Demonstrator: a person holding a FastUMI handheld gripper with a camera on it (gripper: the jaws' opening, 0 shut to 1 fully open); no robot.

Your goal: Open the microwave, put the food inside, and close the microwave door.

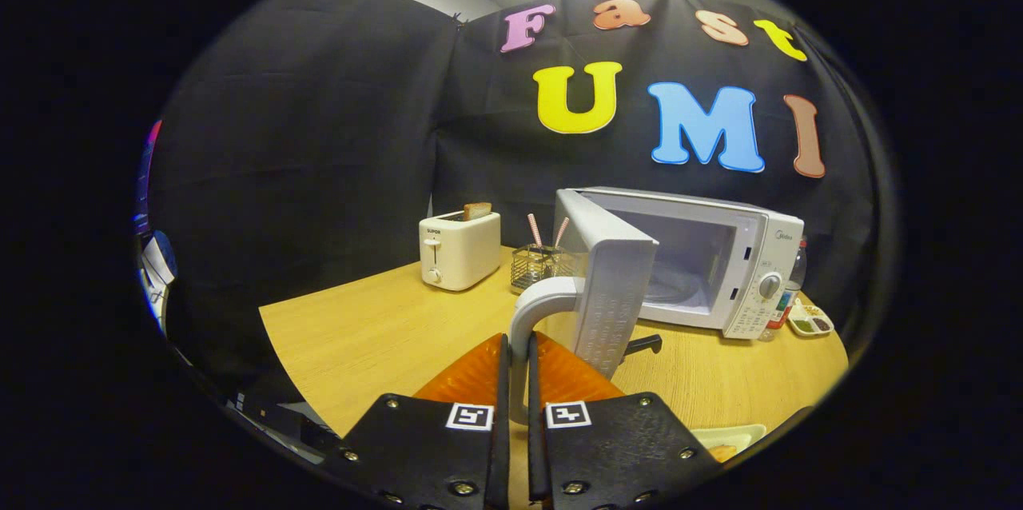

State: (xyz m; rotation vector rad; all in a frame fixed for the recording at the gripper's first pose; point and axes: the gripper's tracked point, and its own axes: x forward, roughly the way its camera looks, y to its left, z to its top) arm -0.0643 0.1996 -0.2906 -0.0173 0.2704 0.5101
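Clamped on door handle point(534, 310), gripper point(518, 366) holds microwave point(703, 254) wide open at desk's point(360, 326) far edge. Food point(723, 451), near edge, still to load; closing left.

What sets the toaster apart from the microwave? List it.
The toaster is small and cream, and the microwave is larger and white. The toaster is loaded from the top, with a slice of bread sticking up. The microwave has its door swung open, and the claw is shut on the door handle. Both stand on the wooden table.
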